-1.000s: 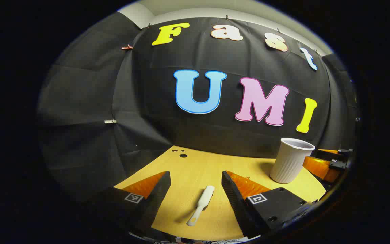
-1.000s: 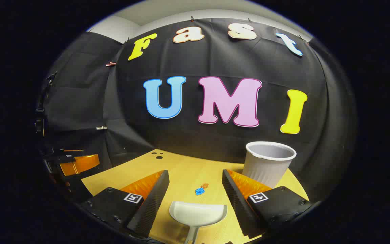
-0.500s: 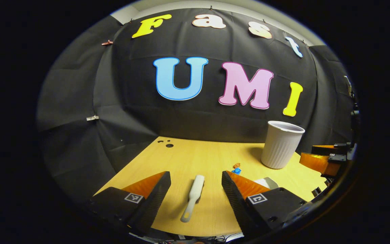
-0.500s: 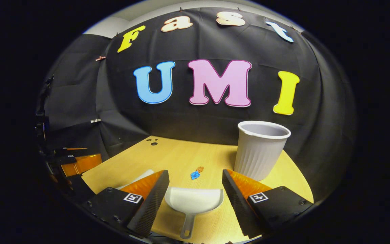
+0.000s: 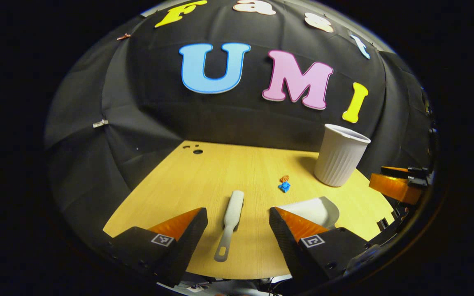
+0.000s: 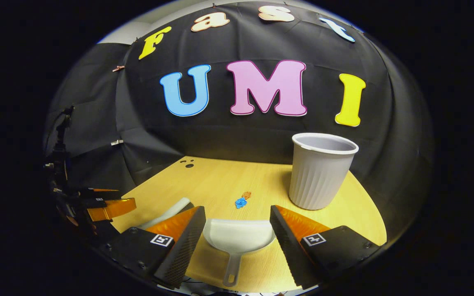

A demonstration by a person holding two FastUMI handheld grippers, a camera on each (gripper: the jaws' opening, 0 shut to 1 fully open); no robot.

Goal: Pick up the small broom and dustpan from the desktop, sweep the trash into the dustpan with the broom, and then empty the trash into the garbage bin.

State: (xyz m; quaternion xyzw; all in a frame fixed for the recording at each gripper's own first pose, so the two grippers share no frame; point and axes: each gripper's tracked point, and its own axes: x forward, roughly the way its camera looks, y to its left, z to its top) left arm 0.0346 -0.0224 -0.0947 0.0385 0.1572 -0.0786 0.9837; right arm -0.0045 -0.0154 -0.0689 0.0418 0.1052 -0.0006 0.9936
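Observation:
A small white broom (image 5: 229, 224) lies flat on the wooden desktop (image 5: 204, 181), handle toward me, between the spread fingers of my left gripper (image 5: 238, 213), which is open and hovers above it. A white dustpan (image 6: 237, 238) rests on the desk with its handle toward me, between the fingers of my right gripper (image 6: 238, 211), also open and untouching. Two bits of trash (image 6: 242, 200), one blue and one orange, lie just beyond the pan's mouth. The pale ribbed garbage bin (image 6: 321, 170) stands upright at the back right.
Small dark holes (image 5: 198, 151) mark the desk's far left corner. The black cloth wall closes the back and left. The broom (image 6: 171, 210) is partly hidden by a finger in the right gripper view. The desk's near edge lies just below both grippers.
Both grippers have drawn back and tipped downward, so more desktop shows and the broom and dustpan sit farther ahead between the fingers. Nothing was taken hold of.

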